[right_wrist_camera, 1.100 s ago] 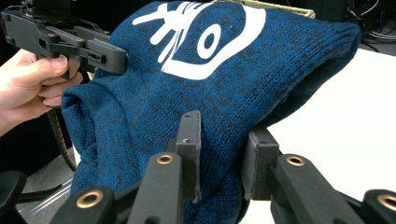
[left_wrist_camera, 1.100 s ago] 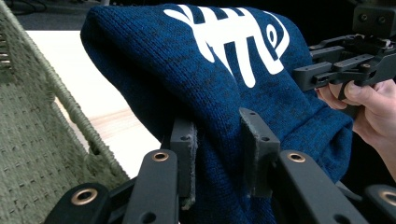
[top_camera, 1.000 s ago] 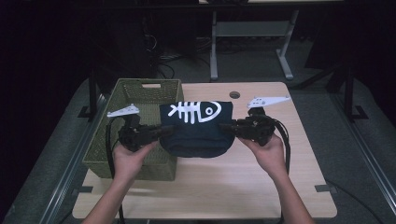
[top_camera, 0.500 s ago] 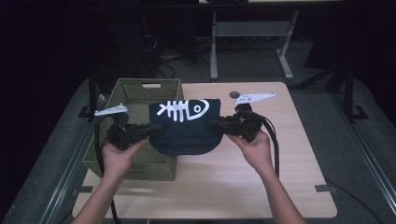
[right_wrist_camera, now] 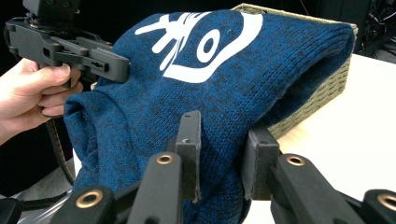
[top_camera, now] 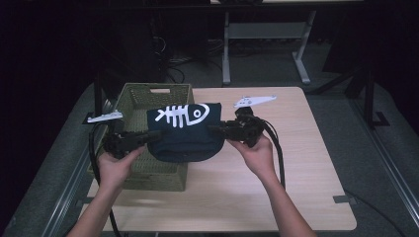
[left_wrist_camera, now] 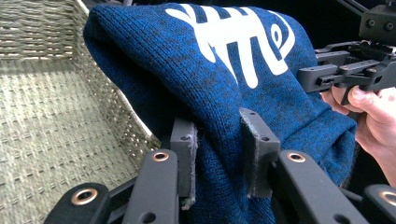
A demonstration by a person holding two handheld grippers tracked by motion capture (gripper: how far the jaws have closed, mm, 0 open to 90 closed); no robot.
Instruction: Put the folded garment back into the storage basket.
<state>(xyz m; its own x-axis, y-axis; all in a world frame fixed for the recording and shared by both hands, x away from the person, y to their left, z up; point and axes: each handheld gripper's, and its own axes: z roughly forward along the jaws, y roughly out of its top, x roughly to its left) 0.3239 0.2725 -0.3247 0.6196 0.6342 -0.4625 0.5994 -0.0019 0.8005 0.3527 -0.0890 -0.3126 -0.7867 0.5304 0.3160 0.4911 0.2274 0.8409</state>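
A folded dark blue knit sweater with a white fish-skeleton print hangs in the air between my two grippers, over the right rim of a woven olive basket. My left gripper is shut on the sweater's left edge, its pads pinching a thick fold of knit. My right gripper is shut on the sweater's right edge in the same way. In the left gripper view the basket's woven floor lies just left of the cloth.
The basket stands on the left part of a light wooden table. Beyond the table's far edge stands a metal desk frame on a dark floor. Black cables trail from both grippers toward the table's near side.
Both grippers have carried the sweater to the left, from over the table's middle to above the basket's right side. The grip on both edges is unchanged.
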